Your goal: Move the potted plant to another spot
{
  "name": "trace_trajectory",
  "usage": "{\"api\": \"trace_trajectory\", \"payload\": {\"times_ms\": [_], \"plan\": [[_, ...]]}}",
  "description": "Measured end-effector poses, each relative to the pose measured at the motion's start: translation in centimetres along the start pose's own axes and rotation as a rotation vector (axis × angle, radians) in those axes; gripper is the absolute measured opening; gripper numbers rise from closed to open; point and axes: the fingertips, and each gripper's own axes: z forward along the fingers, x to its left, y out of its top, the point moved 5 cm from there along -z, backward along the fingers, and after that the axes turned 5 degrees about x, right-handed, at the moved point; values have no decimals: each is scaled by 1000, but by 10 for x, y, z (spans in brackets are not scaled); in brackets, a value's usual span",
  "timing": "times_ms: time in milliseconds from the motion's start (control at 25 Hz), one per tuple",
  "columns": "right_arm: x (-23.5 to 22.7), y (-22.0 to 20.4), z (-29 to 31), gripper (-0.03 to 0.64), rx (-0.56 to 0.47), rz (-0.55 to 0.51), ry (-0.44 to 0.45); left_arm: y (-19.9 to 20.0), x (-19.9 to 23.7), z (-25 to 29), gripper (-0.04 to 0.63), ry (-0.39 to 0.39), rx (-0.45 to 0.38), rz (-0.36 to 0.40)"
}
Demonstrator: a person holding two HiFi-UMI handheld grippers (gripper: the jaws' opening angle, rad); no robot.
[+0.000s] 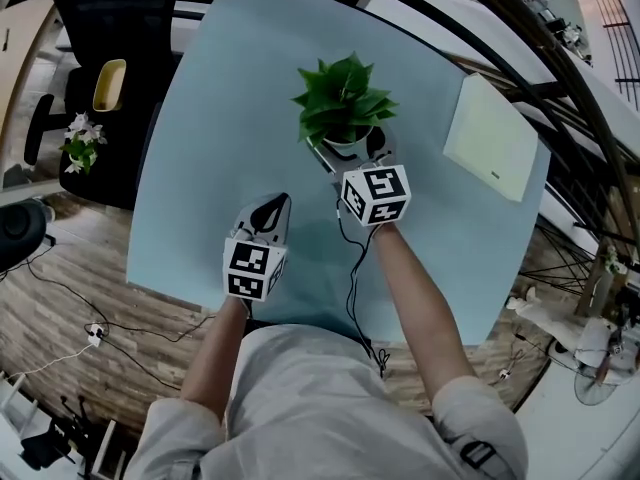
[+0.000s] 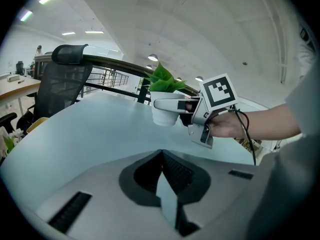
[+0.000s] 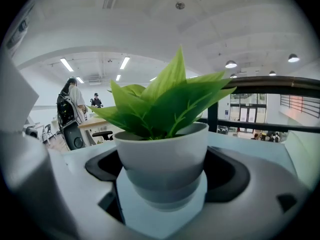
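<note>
So the right gripper (image 1: 354, 156) is holding the potted plant (image 1: 343, 103) towards the far middle of the light blue bench (image 1: 200, 168). In the right gripper view its jaws are sitting on either side of the white pot (image 3: 162, 159) and pressing against it, so they're clamped on it, with the green leaves fanning out above the rim. From the left gripper view the pot's base (image 2: 162, 120) is looking like it's right down at the bench surface, but I can't tell if it's actually touching or hanging just above.

The left gripper (image 1: 272, 206) is hovering nearer to the person and a bit to the left of the plant, well apart from it. Its jaws are sitting together with nothing between them, which shows clearly in the left gripper view (image 2: 162, 156), and they're pointing out across the bench.

Over on the right side of the bench a flat pale pad (image 1: 490, 138) is lying on its own. Off the bench on the far left, a black office chair (image 1: 110, 28) is standing with something yellow (image 1: 108, 83) on it.
</note>
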Motion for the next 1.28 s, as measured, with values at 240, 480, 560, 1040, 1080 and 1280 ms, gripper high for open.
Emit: {"api": "trace_trajectory", "payload": {"times_ms": [240, 480, 560, 1040, 1080, 1280], "plan": [[-7, -5, 16, 500, 10, 12, -4, 8, 11, 11, 12, 16, -4, -20], [-11, -7, 26, 500, 10, 30, -11, 18, 15, 16, 12, 16, -6, -3], [-14, -2, 28, 500, -6, 51, -11, 19, 16, 17, 12, 16, -3, -2], [-14, 15, 34, 500, -59, 48, -34, 14, 16, 15, 12, 3, 27, 11], [-13, 15, 35, 500, -58, 43, -34, 14, 17, 15, 12, 5, 26, 13], [-12, -9, 42, 500, 6, 48, -44, 14, 22, 16, 12, 8, 33, 10]]}}
